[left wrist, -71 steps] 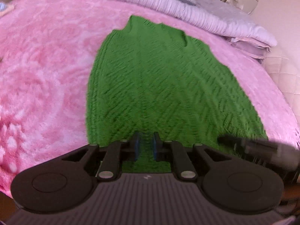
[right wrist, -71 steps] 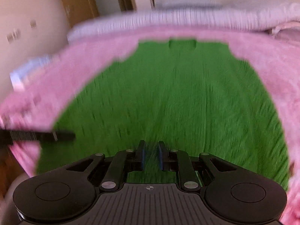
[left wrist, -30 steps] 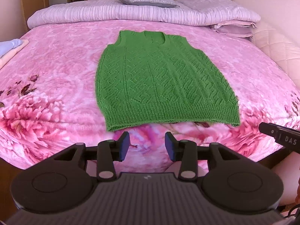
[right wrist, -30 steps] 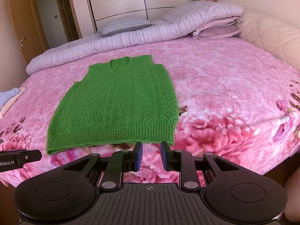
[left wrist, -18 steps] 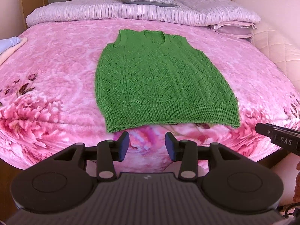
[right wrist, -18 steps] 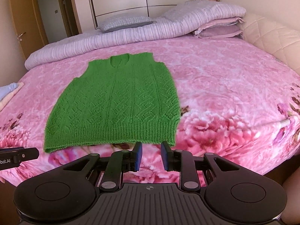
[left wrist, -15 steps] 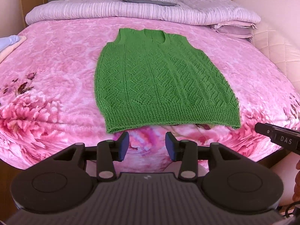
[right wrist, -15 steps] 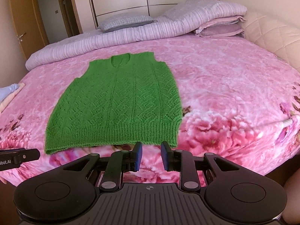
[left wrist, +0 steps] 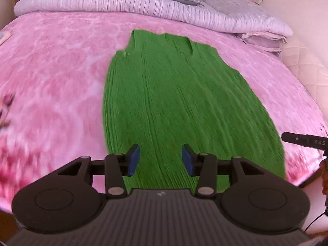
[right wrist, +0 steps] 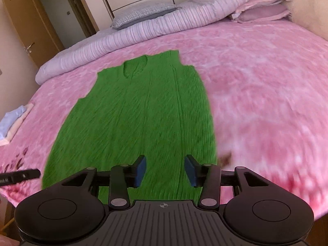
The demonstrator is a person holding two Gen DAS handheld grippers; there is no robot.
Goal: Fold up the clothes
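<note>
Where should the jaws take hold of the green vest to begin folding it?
Probably at the near hem of the green vest, one corner per gripper, coming in from the foot of the pink bedspread. The vest lies flat, neckline away, hem nearest the open left gripper and right gripper.

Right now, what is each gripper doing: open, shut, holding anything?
Left gripper: jaws open, holding nothing, over the hem end of the green knitted vest.
Right gripper: jaws open, holding nothing, over the same vest.

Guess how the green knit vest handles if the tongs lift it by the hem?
The green knit vest lies flat on the pink blanket, so probably floppy: it should drape and sag. Open knit likely stretches. The plush blanket may drag it.
</note>
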